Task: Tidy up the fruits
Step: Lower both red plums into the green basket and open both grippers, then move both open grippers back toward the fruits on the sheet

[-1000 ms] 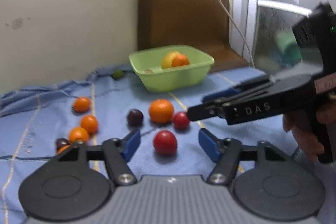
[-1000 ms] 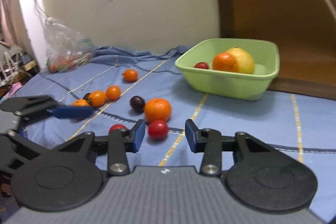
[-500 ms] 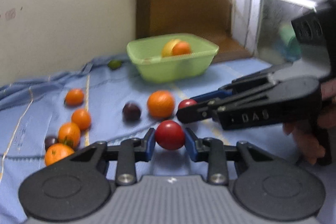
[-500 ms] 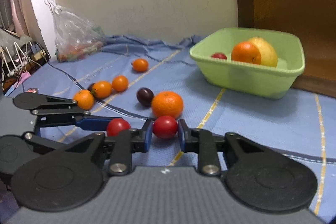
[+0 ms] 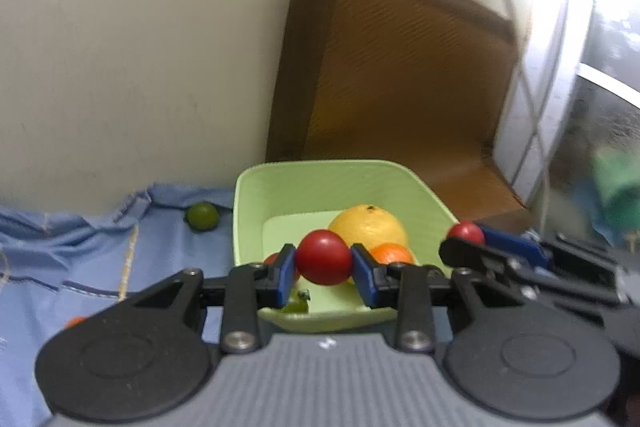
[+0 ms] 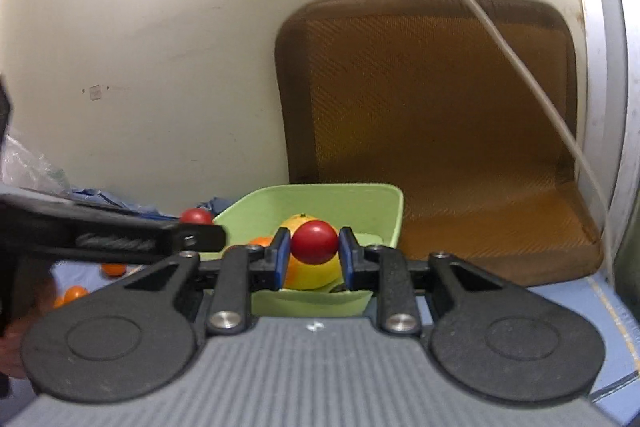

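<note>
Up off the blue cloth (image 5: 48,247) now, both red fruits, and carried over to the green tub (image 5: 248,211). Left gripper (image 5: 324,269) jaws clenched on one red fruit (image 5: 323,257), held over the tub. Right gripper (image 6: 314,255) jaws clenched on the other red fruit (image 6: 314,241), also over the tub. Two red fruits held. In the tub: one big yellow fruit (image 5: 368,225), one orange (image 5: 390,253), one more red one (image 5: 272,259). One green lime (image 5: 202,215) on the cloth beside the tub.
</note>
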`<action>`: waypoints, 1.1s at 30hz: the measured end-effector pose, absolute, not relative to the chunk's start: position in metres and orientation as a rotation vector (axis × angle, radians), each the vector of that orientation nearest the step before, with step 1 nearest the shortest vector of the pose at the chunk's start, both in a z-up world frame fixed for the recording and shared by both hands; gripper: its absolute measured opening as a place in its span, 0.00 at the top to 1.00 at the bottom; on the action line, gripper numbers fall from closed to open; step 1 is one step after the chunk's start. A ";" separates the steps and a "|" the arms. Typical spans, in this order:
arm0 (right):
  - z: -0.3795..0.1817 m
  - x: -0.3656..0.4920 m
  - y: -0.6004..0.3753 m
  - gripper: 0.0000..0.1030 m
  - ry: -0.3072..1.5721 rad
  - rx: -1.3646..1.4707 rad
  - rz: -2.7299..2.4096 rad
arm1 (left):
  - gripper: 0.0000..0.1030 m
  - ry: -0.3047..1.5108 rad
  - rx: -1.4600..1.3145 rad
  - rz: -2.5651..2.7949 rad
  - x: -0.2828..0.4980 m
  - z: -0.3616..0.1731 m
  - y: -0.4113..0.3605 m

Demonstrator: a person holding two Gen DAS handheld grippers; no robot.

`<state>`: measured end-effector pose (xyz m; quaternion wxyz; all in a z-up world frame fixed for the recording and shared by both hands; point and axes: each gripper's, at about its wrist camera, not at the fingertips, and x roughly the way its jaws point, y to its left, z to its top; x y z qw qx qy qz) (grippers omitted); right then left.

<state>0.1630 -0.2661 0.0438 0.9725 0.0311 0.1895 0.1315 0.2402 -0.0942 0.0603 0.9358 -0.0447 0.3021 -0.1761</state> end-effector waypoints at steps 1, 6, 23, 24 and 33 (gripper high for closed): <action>0.042 0.165 -0.266 0.71 0.386 0.062 0.262 | 0.70 0.627 -0.091 -0.351 0.244 0.057 -0.096; 0.034 0.171 -0.264 0.53 0.391 0.020 0.235 | 0.51 0.642 -0.096 -0.309 0.247 0.045 -0.095; 0.073 0.065 -0.230 0.29 0.097 0.270 0.390 | 0.48 0.533 -0.259 -0.046 0.085 0.066 0.081; 0.067 0.066 -0.219 0.27 0.152 0.275 0.387 | 0.49 0.545 -0.272 -0.037 0.079 0.059 0.085; 0.027 0.088 -0.142 0.34 0.542 0.128 0.479 | 0.52 0.605 -0.272 -0.060 0.059 0.012 0.076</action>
